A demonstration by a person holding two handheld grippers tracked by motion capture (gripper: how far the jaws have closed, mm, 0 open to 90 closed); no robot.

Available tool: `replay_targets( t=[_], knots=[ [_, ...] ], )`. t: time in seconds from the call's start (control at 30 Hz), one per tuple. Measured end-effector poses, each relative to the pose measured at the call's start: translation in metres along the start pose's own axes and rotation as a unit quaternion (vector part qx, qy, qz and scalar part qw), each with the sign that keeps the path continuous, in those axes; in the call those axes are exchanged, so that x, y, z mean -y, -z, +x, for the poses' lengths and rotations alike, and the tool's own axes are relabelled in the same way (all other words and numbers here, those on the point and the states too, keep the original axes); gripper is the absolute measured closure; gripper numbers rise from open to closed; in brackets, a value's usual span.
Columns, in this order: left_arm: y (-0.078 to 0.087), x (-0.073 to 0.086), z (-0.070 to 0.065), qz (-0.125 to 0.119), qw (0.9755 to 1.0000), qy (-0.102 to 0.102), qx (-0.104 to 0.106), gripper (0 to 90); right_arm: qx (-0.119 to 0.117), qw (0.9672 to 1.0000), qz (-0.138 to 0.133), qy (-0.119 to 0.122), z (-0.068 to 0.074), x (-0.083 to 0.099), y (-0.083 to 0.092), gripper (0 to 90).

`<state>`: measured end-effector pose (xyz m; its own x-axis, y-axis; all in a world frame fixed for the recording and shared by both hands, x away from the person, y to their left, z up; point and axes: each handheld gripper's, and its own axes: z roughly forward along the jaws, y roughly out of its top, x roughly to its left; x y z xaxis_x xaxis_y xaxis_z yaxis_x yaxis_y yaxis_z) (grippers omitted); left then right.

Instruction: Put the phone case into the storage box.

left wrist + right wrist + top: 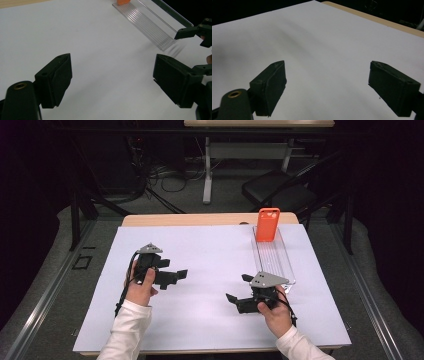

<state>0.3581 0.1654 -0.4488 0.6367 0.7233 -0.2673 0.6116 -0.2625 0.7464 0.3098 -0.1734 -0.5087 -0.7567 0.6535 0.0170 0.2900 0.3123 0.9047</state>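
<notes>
Orange plastic phone case [268, 225], upright in clear ribbed tray [285, 265]: I hold left gripper [181, 274] and right gripper [239, 287] wide open, empty, approaching best by the case's side edges.

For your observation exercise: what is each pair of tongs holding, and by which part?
Nothing. The left tongs and right tongs both stand open over the white sheet.
</notes>
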Motion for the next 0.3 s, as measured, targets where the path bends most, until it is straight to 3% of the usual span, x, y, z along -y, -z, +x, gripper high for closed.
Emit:
replay_targets(
  t=[0.3],
  knots=[
    [0.0008,-0.0005,0.0009,-0.004,1.0,-0.001,-0.002,16.2,-0.001,1.0,0.001,-0.004,-0.0012,0.0012,0.0004,14.4]
  ],
)
